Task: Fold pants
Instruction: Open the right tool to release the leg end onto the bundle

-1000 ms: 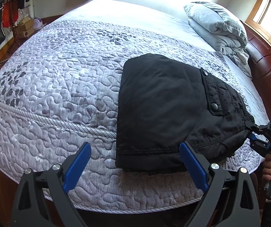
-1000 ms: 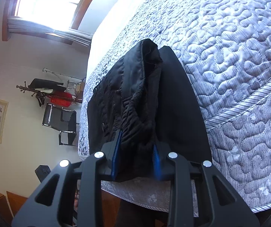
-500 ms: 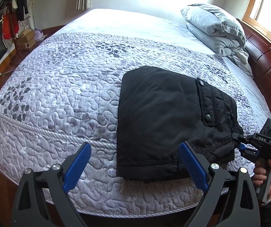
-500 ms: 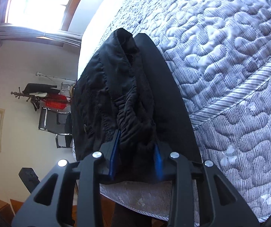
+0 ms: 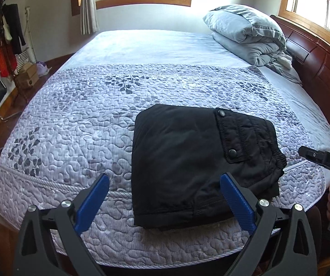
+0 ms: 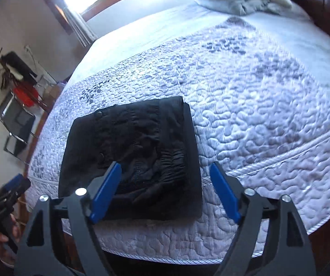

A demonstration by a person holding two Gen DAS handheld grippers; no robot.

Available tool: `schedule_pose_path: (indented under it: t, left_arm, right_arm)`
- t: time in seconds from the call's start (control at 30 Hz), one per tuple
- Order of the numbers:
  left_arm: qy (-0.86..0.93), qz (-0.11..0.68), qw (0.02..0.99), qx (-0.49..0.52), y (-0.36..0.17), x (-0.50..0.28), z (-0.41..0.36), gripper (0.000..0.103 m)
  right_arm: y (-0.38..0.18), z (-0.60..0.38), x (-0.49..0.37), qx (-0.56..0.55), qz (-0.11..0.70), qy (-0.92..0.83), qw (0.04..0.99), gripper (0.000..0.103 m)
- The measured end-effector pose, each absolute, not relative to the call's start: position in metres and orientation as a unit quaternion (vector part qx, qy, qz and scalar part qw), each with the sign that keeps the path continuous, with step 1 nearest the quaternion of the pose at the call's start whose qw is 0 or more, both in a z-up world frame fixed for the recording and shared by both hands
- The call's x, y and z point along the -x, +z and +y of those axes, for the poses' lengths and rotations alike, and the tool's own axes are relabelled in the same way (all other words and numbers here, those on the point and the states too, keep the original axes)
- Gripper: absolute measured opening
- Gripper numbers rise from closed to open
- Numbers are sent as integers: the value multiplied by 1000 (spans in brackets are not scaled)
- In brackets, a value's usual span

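Note:
The black pants (image 5: 187, 161) lie folded into a compact rectangle near the front edge of the quilted bed (image 5: 77, 124), snap-button pocket flap facing up. My left gripper (image 5: 165, 193) hovers open above the front edge of the pile, touching nothing. In the right wrist view the same pants (image 6: 137, 151) sit below my right gripper (image 6: 165, 174), whose jaws are opening wide and hold nothing; the cloth lies flat under them. The right gripper also shows at the right edge of the left wrist view, held by a hand.
A folded grey duvet (image 5: 247, 34) sits at the head of the bed by the dark wooden headboard (image 5: 321, 69). A coat rack (image 5: 6, 34) and boxes stand on the floor at the left. A chair (image 6: 15, 119) stands beside the bed.
The right gripper let go of the pants' waistband, opened wide and rose, rolling upright. The left gripper also rose and pulled back. The pants now lie flat.

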State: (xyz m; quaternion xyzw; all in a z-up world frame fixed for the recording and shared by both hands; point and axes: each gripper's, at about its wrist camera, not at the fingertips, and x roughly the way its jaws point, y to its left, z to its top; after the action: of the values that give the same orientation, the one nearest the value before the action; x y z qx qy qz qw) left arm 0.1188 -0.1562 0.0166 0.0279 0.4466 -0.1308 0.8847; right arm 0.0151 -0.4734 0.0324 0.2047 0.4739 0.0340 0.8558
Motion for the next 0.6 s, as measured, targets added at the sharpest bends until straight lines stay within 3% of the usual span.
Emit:
schedule_pose_path:
  t: [0.07, 0.33, 0.6]
  left_arm:
    - [-132, 447, 884, -31, 19, -118, -160, 98]
    - [-143, 456, 878, -27, 19, -116, -170, 99]
    - [-101, 535, 839, 6, -50, -128, -141, 99]
  right_arm:
    - [41, -465, -11, -184, 470, 28, 863, 90]
    - [42, -446, 1, -157, 483, 20, 861, 92]
    - [14, -454, 9, -178, 509, 13, 842, 92]
